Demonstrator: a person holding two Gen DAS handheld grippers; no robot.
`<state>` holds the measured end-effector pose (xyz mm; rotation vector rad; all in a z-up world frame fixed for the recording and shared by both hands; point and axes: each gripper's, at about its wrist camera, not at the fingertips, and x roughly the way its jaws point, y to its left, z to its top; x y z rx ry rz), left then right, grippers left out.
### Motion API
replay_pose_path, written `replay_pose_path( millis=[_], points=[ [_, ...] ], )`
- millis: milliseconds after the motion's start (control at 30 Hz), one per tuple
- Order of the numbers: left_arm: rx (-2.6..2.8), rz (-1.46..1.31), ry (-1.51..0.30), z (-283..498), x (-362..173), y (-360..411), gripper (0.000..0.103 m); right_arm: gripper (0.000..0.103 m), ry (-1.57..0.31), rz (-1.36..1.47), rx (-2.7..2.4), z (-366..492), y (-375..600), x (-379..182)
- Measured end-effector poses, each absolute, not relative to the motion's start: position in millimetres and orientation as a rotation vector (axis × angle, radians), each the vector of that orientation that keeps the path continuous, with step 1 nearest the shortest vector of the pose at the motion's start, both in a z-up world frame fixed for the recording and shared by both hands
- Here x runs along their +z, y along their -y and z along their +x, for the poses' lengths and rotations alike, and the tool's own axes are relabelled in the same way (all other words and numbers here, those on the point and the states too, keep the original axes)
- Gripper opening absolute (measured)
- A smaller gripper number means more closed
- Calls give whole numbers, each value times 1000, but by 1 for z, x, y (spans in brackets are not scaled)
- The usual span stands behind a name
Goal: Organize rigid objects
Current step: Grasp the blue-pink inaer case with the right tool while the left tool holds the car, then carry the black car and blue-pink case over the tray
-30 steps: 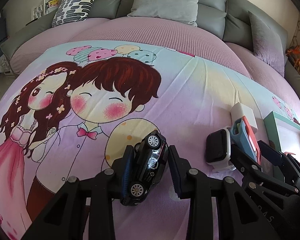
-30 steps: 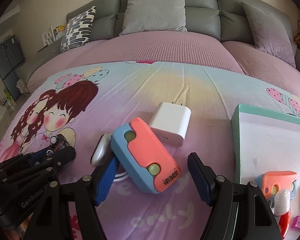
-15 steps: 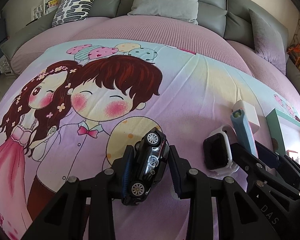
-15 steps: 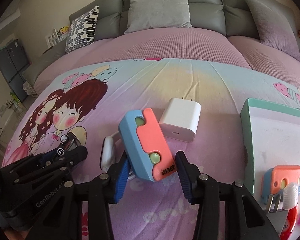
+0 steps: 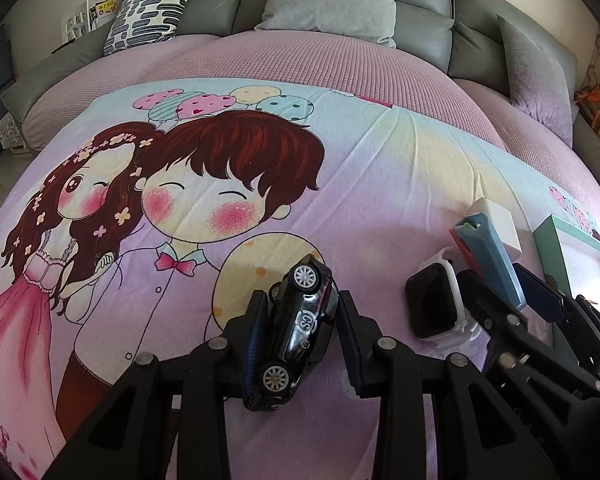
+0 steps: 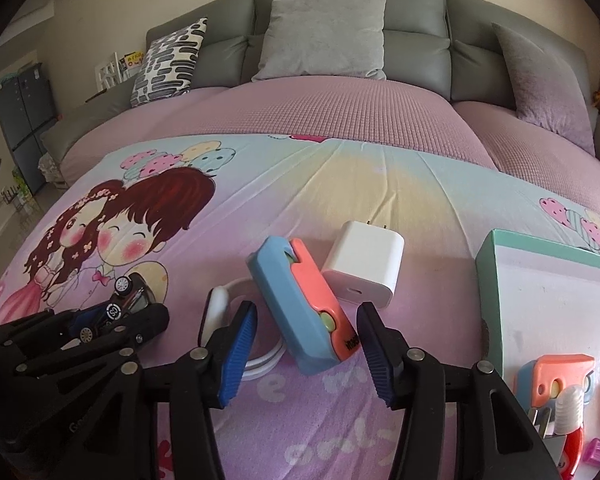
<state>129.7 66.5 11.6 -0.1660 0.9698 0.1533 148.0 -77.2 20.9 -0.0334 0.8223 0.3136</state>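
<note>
Toys scattered across a cartoon-print bedsheet (image 6: 380, 184) await sorting into a teal-rimmed tray (image 6: 485, 280) at three o'clock in the right wrist view.

The left gripper (image 5: 300, 332) is clamped hard on a black toy car (image 5: 296, 328), its pads pressing the roof and underside; the car sits nose-up at roughly one o'clock between the fingers. The right gripper (image 6: 306, 344) has just been closing its jaws around a blue-and-coral case (image 6: 300, 304), which stands on edge between the blue pads and leans toward eleven o'clock. Whether both pads already bear on the case cannot be told; a gap shows on the left side.

At one o'clock from the case lies a white charger (image 6: 362, 264), just beside it, and at nine o'clock a white-cased smartwatch (image 5: 436, 304) rests on the sheet. A second coral case (image 6: 556, 376) already lies in the tray.

The case looks like hard, smooth, light plastic, so it should not deform but may slip or pivot if pinched near one end. Its broad flat faces, near the middle, appear the surest hold. The car seems small, stiff and likely die-cast, best held across its body and clear of its rolling wheels.
</note>
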Motion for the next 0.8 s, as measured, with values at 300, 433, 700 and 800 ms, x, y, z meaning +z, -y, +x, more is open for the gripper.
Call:
replay_pose_path(
  millis=[300,433,700,800],
  points=[
    [156,-170,-969,130,12,-67,36,25,-841,89,315,152,92,20],
    [163,-175,-968,129,13,-67,34,24,-845,126,322,151,97,22],
    [179,-219,-951,122,22,-71,34,23,-822,141,338,139,101,36],
    [176,-213,-932,118,32,-67,34,22,-808,142,346,133,104,43]
  ],
)
